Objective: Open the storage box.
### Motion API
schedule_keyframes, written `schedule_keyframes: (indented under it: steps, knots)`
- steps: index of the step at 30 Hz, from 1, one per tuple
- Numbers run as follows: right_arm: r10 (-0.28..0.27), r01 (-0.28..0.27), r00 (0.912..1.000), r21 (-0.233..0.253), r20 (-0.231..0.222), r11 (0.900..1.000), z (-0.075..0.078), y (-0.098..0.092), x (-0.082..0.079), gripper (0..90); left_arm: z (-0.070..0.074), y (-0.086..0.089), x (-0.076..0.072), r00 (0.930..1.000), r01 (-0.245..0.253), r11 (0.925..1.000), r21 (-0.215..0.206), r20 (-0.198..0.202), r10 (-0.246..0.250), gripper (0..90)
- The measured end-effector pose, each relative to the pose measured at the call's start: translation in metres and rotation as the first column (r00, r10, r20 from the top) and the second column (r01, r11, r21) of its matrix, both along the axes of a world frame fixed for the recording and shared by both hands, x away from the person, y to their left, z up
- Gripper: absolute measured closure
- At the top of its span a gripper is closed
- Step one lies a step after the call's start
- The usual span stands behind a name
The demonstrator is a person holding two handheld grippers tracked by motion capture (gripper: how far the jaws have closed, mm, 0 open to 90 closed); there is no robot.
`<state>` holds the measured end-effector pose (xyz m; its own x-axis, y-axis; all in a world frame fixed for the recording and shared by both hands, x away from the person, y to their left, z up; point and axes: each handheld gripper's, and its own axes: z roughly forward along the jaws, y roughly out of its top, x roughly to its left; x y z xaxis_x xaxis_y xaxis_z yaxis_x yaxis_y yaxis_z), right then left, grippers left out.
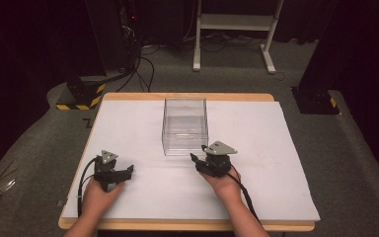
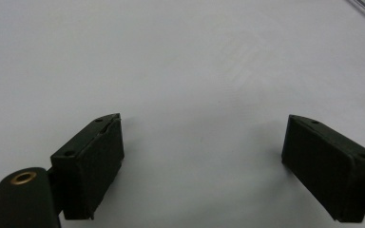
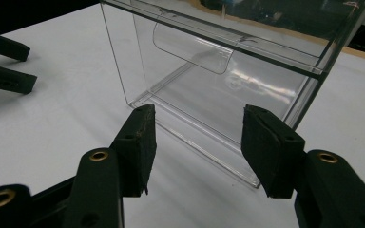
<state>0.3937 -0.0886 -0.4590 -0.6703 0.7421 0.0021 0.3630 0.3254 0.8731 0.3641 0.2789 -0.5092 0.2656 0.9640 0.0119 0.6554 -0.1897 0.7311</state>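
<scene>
White covers the tabletop [image 1: 143,123], with a strip of wood showing at its edges. Clear plastic makes up the box [image 1: 185,126] that stands upright on the white top, near the middle and toward the far side. You can see right through its walls.

The right gripper [image 1: 200,162] sits just in front of the box, held in the person's right hand [image 1: 224,183]. Its tip points at the near bottom corner of the box. In the right gripper view, the box [image 3: 218,90] is close ahead of the black fingers [image 3: 138,147]. The fingers are spread apart and hold nothing. The bottom edge of the box runs across the gap between them, a little beyond their tips. I cannot tell if the tips touch the box. A curved clear handle [image 3: 192,50] sits on the wall of the box, up above the fingers.

The left gripper [image 1: 126,172] is well off to the side of the box, held in the person's left hand [image 1: 98,195]. It rests low on the white top and points toward the right gripper. In the left gripper view, its two black fingers [image 2: 90,166] are spread wide apart with nothing between them, just bare white top [image 2: 180,71] ahead. In the right gripper view, the left gripper's fingers [image 3: 9,64] show far off to the side, also apart.

A black cable [image 1: 244,195] trails back from the right gripper along the person's arm. A grey floor [image 1: 44,148] lies around the tabletop.
</scene>
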Motion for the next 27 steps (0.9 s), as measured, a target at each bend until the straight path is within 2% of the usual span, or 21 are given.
schedule_keyframes:
  steps: [13,27]
  knots:
    - [-0.005,0.005,1.0000,0.049,0.003,0.999,0.001,0.008,0.019,49.8,0.000,0.000,0.000,1.0000,0.000,1.0000,-0.001,0.000,0.000,14.0]
    - [0.026,-0.026,0.9996,0.073,-0.008,0.997,-0.002,0.017,0.032,57.8,0.000,0.000,0.000,1.0000,0.000,1.0000,-0.001,-0.001,0.000,14.0]
